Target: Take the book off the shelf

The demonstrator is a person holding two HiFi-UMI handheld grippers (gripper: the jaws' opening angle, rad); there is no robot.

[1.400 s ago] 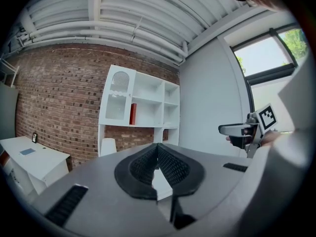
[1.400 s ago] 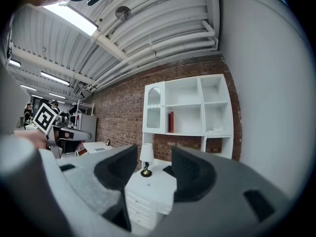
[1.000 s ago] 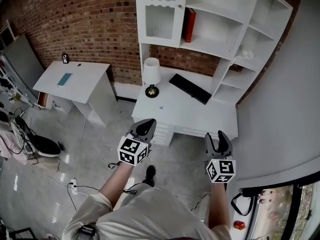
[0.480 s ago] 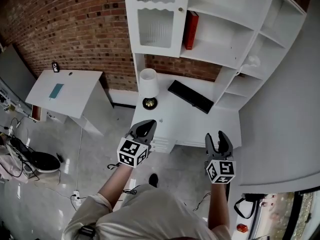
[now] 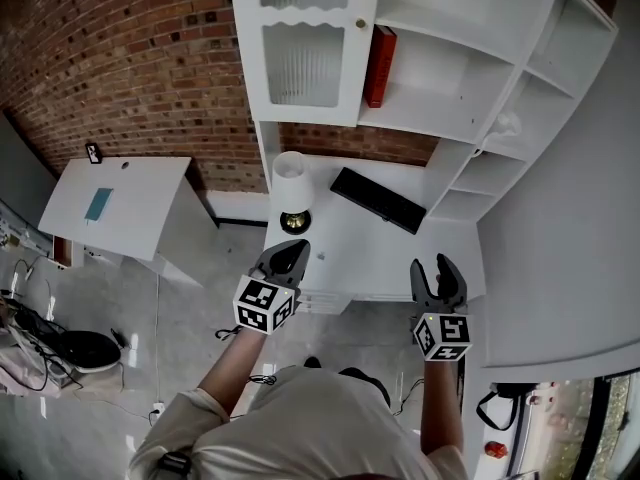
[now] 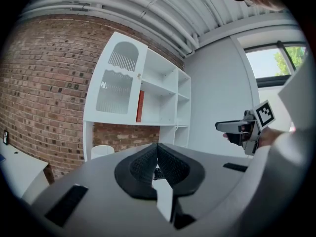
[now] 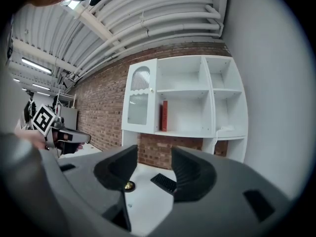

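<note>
I hold both tongs low, at the near edge of the tabletop point(image 5: 385, 253), pointed at the shelf point(image 5: 425, 116) because nothing is gripped yet. The left tongs point(image 5: 289, 257) are pressed together on nothing, so I judge them idle. The right tongs point(image 5: 437, 276) stand wide apart and empty, likely the pair meant for the grab. The book point(image 5: 378, 65) stands upright in the open compartment just right of the glazed door. It sits against that compartment's left wall with its narrow red edge facing out, which should give the pads two flat sides to close on. It is well apart from both tongs, above and beyond them, past the keyboard point(image 5: 378, 200) and lamp point(image 5: 291, 190). In the right gripper view it shows above the gap between the jaws.
</note>
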